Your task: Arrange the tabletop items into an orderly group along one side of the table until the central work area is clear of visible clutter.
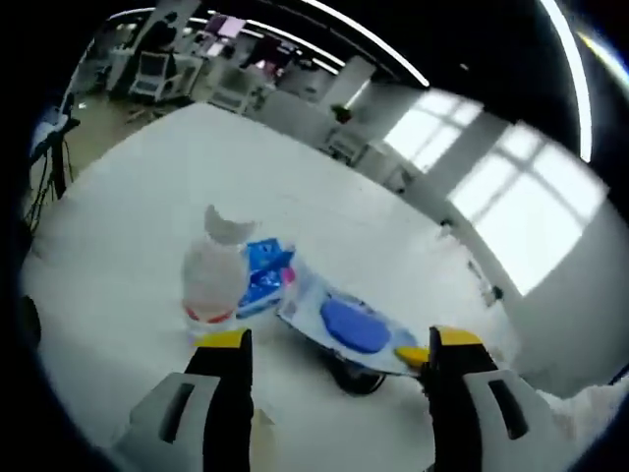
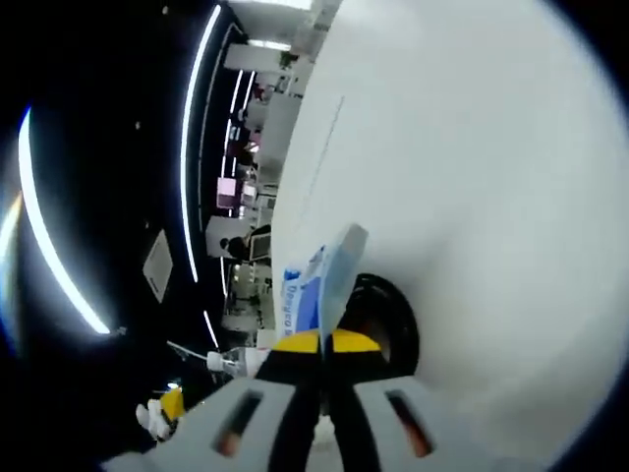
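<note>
Two tongs, right pinching wipes pack, left wide open

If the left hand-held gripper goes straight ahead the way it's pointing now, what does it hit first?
Probably the blue-and-white packet lying between the left hand-held gripper jaws' line, with the clear bottle just beside its left jaw; depth is uncertain.

Open-plan office: desks with chairs, ceiling strip lights, large windows.
</note>
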Available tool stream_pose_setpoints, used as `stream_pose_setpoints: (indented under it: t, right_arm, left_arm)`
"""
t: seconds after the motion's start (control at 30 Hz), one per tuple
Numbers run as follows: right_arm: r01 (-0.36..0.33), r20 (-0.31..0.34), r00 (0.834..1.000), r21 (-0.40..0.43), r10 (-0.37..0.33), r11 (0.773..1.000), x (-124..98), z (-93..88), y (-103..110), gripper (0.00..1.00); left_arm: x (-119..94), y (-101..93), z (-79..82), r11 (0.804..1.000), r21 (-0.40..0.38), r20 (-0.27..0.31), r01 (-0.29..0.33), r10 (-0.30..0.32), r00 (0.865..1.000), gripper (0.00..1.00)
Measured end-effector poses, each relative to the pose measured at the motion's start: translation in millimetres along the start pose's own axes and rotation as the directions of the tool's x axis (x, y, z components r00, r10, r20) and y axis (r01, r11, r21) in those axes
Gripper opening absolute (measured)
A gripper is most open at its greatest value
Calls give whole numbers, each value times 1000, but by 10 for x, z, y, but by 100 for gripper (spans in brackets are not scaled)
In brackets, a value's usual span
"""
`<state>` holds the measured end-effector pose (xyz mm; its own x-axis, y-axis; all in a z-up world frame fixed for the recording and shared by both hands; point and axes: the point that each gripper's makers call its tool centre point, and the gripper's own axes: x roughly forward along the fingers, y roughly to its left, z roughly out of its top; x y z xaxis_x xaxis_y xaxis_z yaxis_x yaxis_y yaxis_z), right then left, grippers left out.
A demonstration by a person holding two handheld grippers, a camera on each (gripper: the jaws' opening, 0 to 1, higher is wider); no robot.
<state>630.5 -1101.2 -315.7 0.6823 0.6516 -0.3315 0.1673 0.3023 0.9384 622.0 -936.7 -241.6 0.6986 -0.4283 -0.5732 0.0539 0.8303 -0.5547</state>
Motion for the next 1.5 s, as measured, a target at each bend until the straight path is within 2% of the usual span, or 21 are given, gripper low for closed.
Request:
stream_pose_setpoints:
  t: [0.07, 0.13, 0.2, 0.3, 0.4, 0.47, 0.5, 0.53, 0.6, 0.63, 0.7, 0.73, 0.83, 1.03, 1.23, 1.3, 1.47, 1.5]
  right_arm:
    - [-8, -3, 1000, -3, 8, 1000, -10, -6, 17, 0]
    - [-18, -6, 1000, -10, 18, 1000, -23, 5, 21, 0]
    - [-36, -4, 999, 8, 36, 999, -58, 2, 35, 0]
    - [-63, 3, 998, 26, 62, 998, -100, 11, 73, 0]
    - [-84, -8, 996, 38, 84, 996, -146, -25, 126, 0]
    - [-98, -39, 994, 25, 99, 995, -186, -84, 170, 0]
    - [-100, -61, 993, 6, 101, 995, -212, -126, 184, 0]
    - [-97, -47, 994, 9, 98, 995, -240, -108, 186, 0]
    - [-113, -25, 993, 37, 114, 993, -272, -69, 192, 0]
    - [-117, -26, 993, 46, 118, 992, -297, -58, 179, 0]
    - [-115, -46, 992, 19, 115, 993, -321, -90, 194, 0]
    - [-113, -48, 992, 15, 114, 993, -328, -94, 197, 0]
    - [-125, -66, 990, 2, 124, 992, -340, -126, 250, 0]
    - [-105, -78, 992, -71, 100, 992, -380, -92, 277, 0]
    - [-82, -23, 997, -134, 80, 988, -480, 78, 337, 0]
    - [-57, -6, 998, -201, 57, 978, -515, 128, 345, 0]
    - [-35, 42, 998, -275, 48, 961, -574, 215, 388, 0]
    - [-18, 46, 998, -306, 34, 952, -593, 225, 369, 0]
  left_arm:
    - [144, 37, -12, 999, -22, -25, -30, 29, 999, 67]
    - [258, 84, 5, 998, -22, -25, -63, 62, 998, 68]
    - [357, 144, -88, 995, -1, -81, -101, 101, 992, 66]
    - [491, 171, -142, 994, 14, -106, -107, 108, 988, 62]
    - [548, 206, -102, 994, 7, -88, -110, 111, 990, 54]
    - [575, 93, -19, 998, -36, -50, -57, 55, 997, 46]
    - [556, 49, 15, 998, -45, -39, -46, 44, 998, 42]
    - [529, 64, 35, 997, -29, -32, -67, 66, 997, 37]
    - [494, 112, 44, 997, 5, -30, -78, 78, 997, 18]
    - [463, 157, 58, 995, 17, -19, -97, 97, 995, 2]
    - [429, 113, 17, 998, -31, -37, -53, 52, 998, 0]
    - [428, 148, 13, 999, -24, -44, -43, 42, 998, 0]
    - [381, 132, -30, 999, 10, -53, -45, 45, 998, 0]
    - [284, 52, -17, 1000, -10, -37, -22, 22, 999, 0]
    - [125, -118, -140, 999, 31, -32, 13, -12, 999, 0]
    - [89, -157, -190, 999, 38, -31, 21, -20, 999, 0]
    - [-59, -313, -377, 997, 53, -20, 52, -51, 998, 0]
    - [-78, -329, -406, 997, 59, -19, 54, -53, 998, 0]
